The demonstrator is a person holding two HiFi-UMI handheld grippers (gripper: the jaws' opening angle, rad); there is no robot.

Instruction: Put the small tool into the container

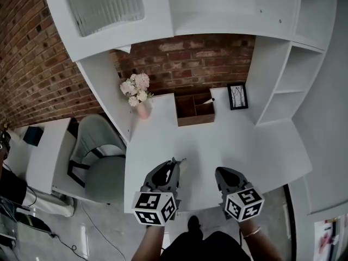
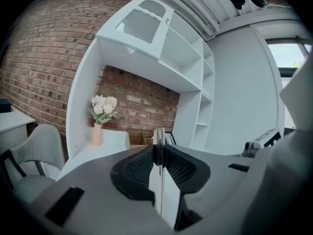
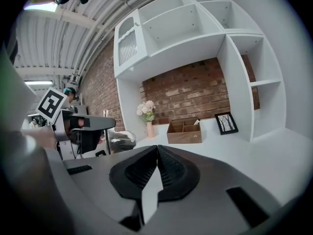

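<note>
Fingers of left gripper (image 2: 159,153) clamped on small tool (image 2: 158,135), right gripper (image 3: 157,153) fingers together, empty.

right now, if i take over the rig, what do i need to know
Left gripper: shut on the tool, a thin flat strip upright between the jaws.
Right gripper: shut, empty.
Container: at the back of the desk, ahead of both grippers.
Done: tool gripped.
Left: carry it over and release it in the container.
</note>
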